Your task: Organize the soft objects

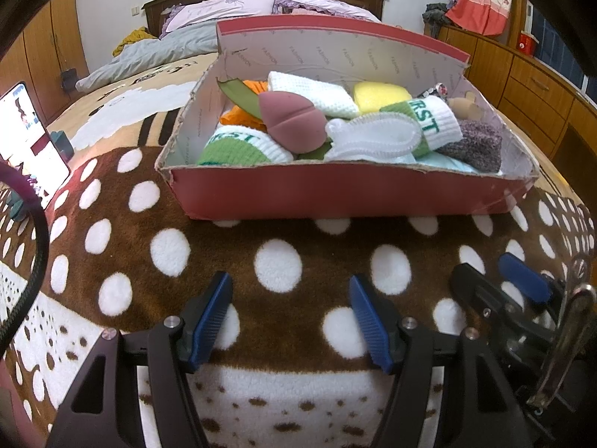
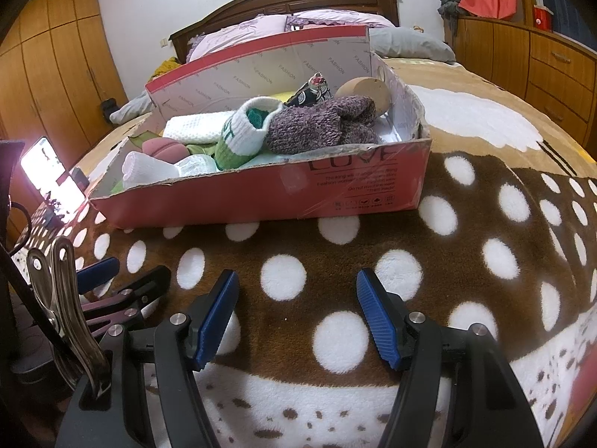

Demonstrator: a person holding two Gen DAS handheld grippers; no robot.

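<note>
Knitted purple-grey sock (image 2: 321, 123), light, limp and compressible, lying atop the heap at 3 o'clock inside the red cardboard box (image 2: 261, 198) on the bed, best pinched at its bunched middle; left tool (image 1: 289, 317) and right tool (image 2: 296, 317) both spread, empty

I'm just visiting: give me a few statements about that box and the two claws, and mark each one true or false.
1. The red box sits on a brown blanket with white dots. True.
2. The box is empty. False: it holds soft things, among them a purple knitted sock and a yellow sponge.
3. The left claw is open and holds nothing. True.
4. The right claw grips a sock. False: it is open and empty.
5. A lit phone screen stands to the left of the box. True.
</note>
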